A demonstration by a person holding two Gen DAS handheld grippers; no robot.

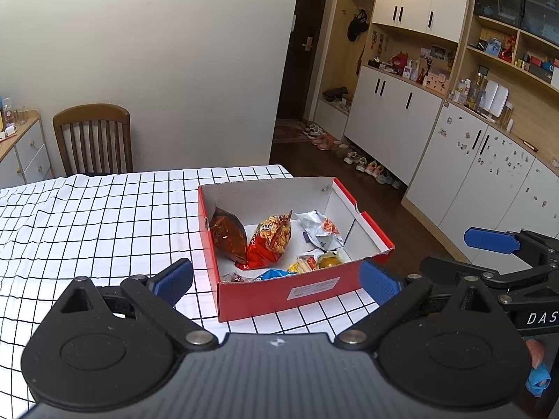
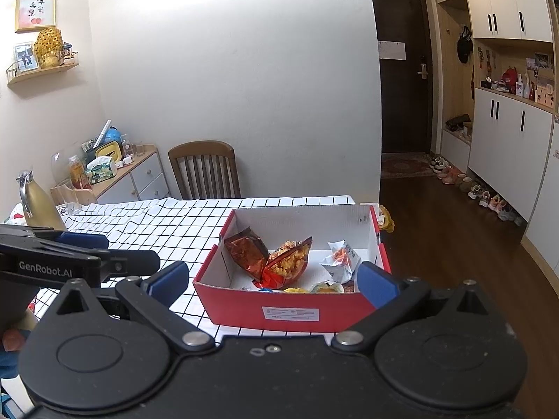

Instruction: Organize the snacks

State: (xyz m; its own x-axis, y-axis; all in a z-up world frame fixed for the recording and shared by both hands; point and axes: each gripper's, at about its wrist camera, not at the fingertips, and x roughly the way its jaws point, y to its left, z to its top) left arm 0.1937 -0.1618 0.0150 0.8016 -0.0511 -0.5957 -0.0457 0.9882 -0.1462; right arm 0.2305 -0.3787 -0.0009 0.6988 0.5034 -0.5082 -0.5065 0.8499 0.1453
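A red cardboard box [image 1: 279, 296] [image 2: 241, 305] with a white inside stands at the right end of the table. In it lie a dark brown snack bag [image 1: 227, 235] [image 2: 244, 251], a red-orange snack bag [image 1: 269, 241] [image 2: 287, 262], a silver packet [image 1: 319, 230] [image 2: 340, 258] and several small snacks along the near wall. My left gripper [image 1: 276, 281] is open, hovering just in front of the box with nothing between its blue pads. My right gripper [image 2: 272, 279] is open too, held before the box's near wall. Each gripper shows at the other view's edge.
A white tablecloth with a black grid [image 1: 87, 216] [image 2: 167, 223] covers the table. A wooden chair [image 1: 92, 139] [image 2: 204, 169] stands behind it. A gold jug [image 2: 35, 202] sits at the table's far left. White cabinets [image 1: 394, 111] and shoes line the wooden floor on the right.
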